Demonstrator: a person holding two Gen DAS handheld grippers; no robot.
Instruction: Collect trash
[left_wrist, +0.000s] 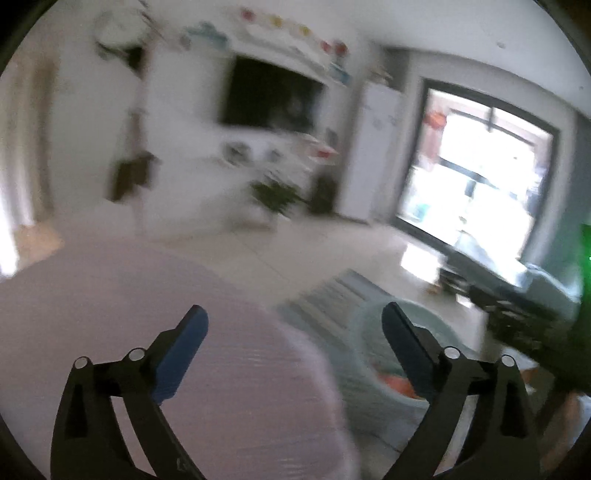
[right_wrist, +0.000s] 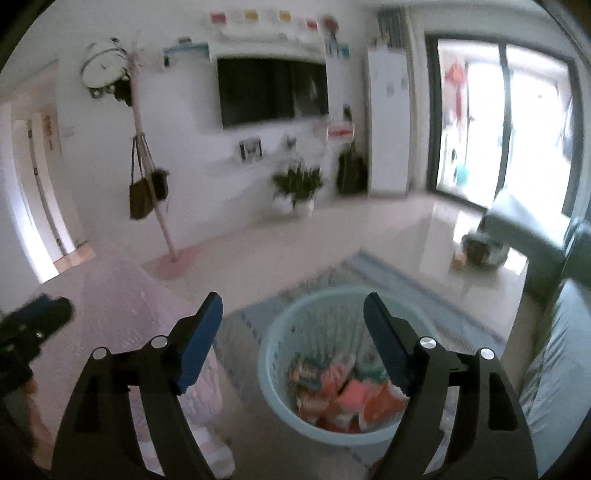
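Left gripper (left_wrist: 295, 325): jaws spread wide, nothing between them; it points out over the pink table (left_wrist: 129, 314) toward the room, and the view is smeared by blur.
Right gripper (right_wrist: 293, 314): jaws also wide apart and holding nothing; it hangs above the basket (right_wrist: 273, 354), which shows between its fingers.
Basket: pale blue, slatted, standing on the rug (right_wrist: 406, 280) just beside the table edge and near the sofa (right_wrist: 561, 350); in the left view only part of its rim (left_wrist: 365, 332) shows, behind the right finger.
Trash (right_wrist: 343, 395): a heap of orange, red and white wrappers lying in the bottom of the basket, well below the rim; single pieces are too blurred to name.
Table: the part in view, in both cameras, carries no loose item that I can make out.
Floor: near the window a dark lump (right_wrist: 480, 247) with something small and orange beside it sits on the tiles; whether it is trash I cannot tell.
Done: judging by the filled basket and two bare claws, most of the collecting looks finished.
Left: at most a check of the unseen table area and the floor for stray pieces; the basket is only partly full.
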